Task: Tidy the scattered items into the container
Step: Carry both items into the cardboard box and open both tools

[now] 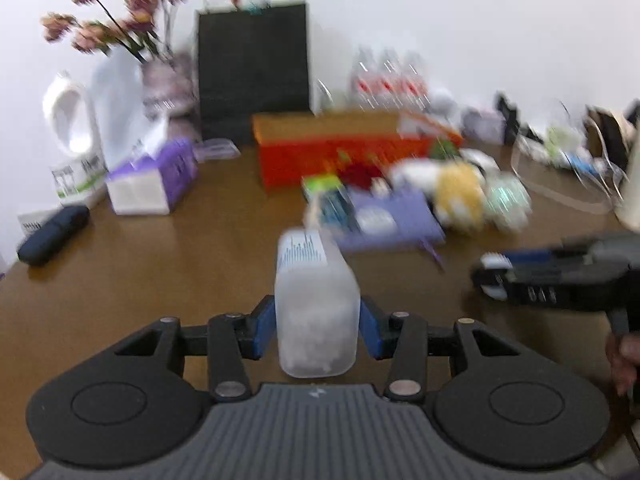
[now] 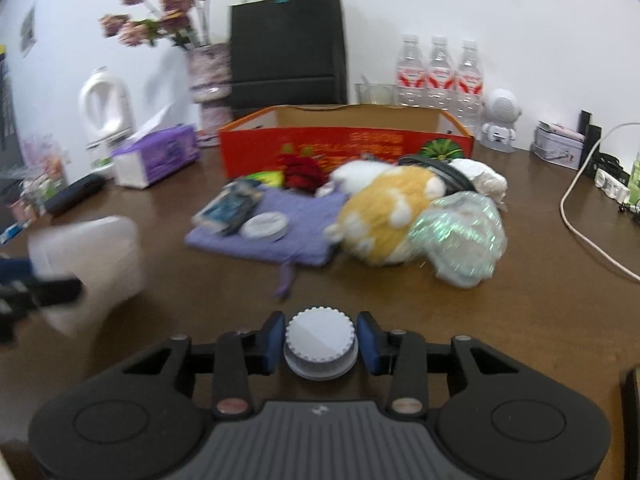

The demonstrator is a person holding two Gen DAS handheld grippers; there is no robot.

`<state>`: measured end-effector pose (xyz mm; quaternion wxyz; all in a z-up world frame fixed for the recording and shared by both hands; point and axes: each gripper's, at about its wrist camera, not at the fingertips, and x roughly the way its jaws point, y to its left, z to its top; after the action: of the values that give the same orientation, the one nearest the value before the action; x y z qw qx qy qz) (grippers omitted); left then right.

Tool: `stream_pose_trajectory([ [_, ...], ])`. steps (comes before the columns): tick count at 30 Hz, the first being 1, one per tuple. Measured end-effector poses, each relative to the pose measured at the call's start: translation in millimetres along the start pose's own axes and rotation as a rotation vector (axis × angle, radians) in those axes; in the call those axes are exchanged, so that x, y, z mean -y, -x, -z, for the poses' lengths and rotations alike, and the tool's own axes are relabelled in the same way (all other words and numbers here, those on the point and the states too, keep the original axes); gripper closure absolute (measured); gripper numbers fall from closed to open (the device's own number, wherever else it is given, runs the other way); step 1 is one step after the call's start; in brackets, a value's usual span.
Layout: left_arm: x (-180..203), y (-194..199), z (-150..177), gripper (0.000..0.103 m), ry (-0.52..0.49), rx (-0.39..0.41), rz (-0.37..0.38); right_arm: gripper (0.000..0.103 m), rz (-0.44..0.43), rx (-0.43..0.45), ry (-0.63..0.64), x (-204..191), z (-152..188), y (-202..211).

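Here the left gripper (image 1: 316,332) has its fingers clamped on a frosted plastic bottle (image 1: 314,304), held above the counter (image 1: 160,272), while the right gripper (image 2: 320,344) grasps the white ribbed cap (image 2: 320,340). Both are carried, judging by the heading, toward the orange cardboard box (image 2: 344,148) at the back. Next, each load must clear the plush toy (image 2: 384,216) and purple cloth (image 2: 296,216) before release inside the box.
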<state>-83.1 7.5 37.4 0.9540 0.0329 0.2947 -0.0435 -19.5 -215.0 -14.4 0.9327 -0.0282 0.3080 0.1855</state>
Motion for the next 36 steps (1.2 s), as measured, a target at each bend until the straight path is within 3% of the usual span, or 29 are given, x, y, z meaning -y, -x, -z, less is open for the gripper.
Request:
stream_pose_trajectory([
  [2, 2.5, 4.5, 9.5, 0.056, 0.008, -0.012, 0.016, 0.065, -0.011, 0.002, 0.012, -8.2, 7.3, 10.9],
  [4, 0.9, 12.3, 12.6, 0.044, 0.037, 0.005, 0.062, 0.065, -0.026, 0.001, 0.021, -13.4, 13.1, 19.8],
  [6, -2.3, 26.1, 11.1, 0.025, 0.075, 0.081, 0.152, 0.065, -0.035, 0.009, 0.030, -16.8, 16.7, 27.6],
  [8, -5.8, 36.3, 7.6, 0.021, 0.090, 0.149, 0.187, 0.064, -0.027, 0.017, 0.026, -16.2, 18.9, 34.3],
  [10, -9.2, 33.6, 1.7, 0.020, 0.103, 0.154, 0.141, 0.064, -0.015, 0.026, 0.011, -12.6, 20.4, 40.2],
  [12, -10.9, 21.0, -4.3, 0.020, 0.114, 0.105, 0.069, 0.064, -0.007, 0.022, -0.013, -7.2, 21.3, 42.2],
  [14, -11.4, 8.0, -9.1, 0.020, 0.129, 0.072, 0.075, 0.065, 0.001, 0.011, -0.025, -4.2, 22.5, 41.1],
  [16, -10.8, 2.4, -10.4, 0.026, 0.141, 0.064, 0.067, 0.065, 0.003, 0.006, -0.021, -4.5, 24.7, 41.5],
  [17, -9.0, -0.6, -10.1, 0.047, 0.146, 0.063, 0.038, 0.065, 0.004, 0.006, -0.015, -5.8, 26.4, 42.2],
  [18, -7.0, -1.9, -8.0, 0.058, 0.145, 0.060, 0.018, 0.065, 0.008, 0.009, -0.007, -7.7, 27.9, 42.8],
  [24, 3.1, 6.5, 2.0, 0.061, 0.091, 0.098, 0.010, 0.065, -0.008, 0.026, 0.001, -9.9, 26.2, 49.0],
  [30, -8.2, 9.6, -36.2, 0.061, 0.089, 0.187, 0.054, 0.065, -0.060, 0.101, 0.080, 0.3, -35.3, 66.2],
  [33, -24.4, -9.2, -86.2, 0.061, 0.123, 0.237, 0.068, 0.065, -0.059, 0.158, 0.139, 17.1, -92.1, 57.2],
  [36, -39.5, -52.6, -154.4, 0.061, 0.162, 0.251, 0.056, 0.065, -0.099, 0.177, 0.117, 47.6, -160.3, 22.9],
])
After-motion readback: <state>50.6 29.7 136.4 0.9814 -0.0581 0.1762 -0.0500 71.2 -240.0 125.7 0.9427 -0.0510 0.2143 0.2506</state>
